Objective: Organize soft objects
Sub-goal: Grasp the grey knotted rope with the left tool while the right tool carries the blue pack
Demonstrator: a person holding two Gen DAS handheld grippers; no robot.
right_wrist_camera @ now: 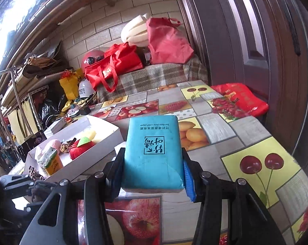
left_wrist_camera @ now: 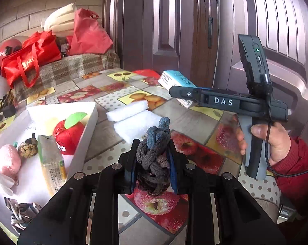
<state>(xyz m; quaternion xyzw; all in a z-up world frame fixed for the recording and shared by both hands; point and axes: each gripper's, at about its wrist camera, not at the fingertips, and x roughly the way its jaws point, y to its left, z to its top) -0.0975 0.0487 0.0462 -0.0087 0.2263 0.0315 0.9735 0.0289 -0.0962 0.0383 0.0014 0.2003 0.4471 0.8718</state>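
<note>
My left gripper [left_wrist_camera: 153, 159] is shut on a grey-blue knotted rope ball [left_wrist_camera: 155, 155], held above the fruit-print table. My right gripper [right_wrist_camera: 152, 163] is shut on a blue tissue pack [right_wrist_camera: 153, 153], also held above the table; the pack also shows in the left wrist view [left_wrist_camera: 177, 80]. A white tray [left_wrist_camera: 86, 134] lies to the left, holding a red plush apple [left_wrist_camera: 69, 132], a pink plush [left_wrist_camera: 9, 161], a tan rope knot [left_wrist_camera: 28, 148] and a yellow tissue pack [left_wrist_camera: 51, 163]. Two white foam pieces [left_wrist_camera: 133, 120] lie on the table beside the tray.
Red bags [left_wrist_camera: 31, 59] and a red helmet [left_wrist_camera: 7, 51] sit on a plaid-covered bench behind the table. A red plastic bag [right_wrist_camera: 241, 100] lies at the table's far right corner. A dark door [left_wrist_camera: 174, 30] stands close behind. Cluttered shelves [right_wrist_camera: 21, 94] stand left.
</note>
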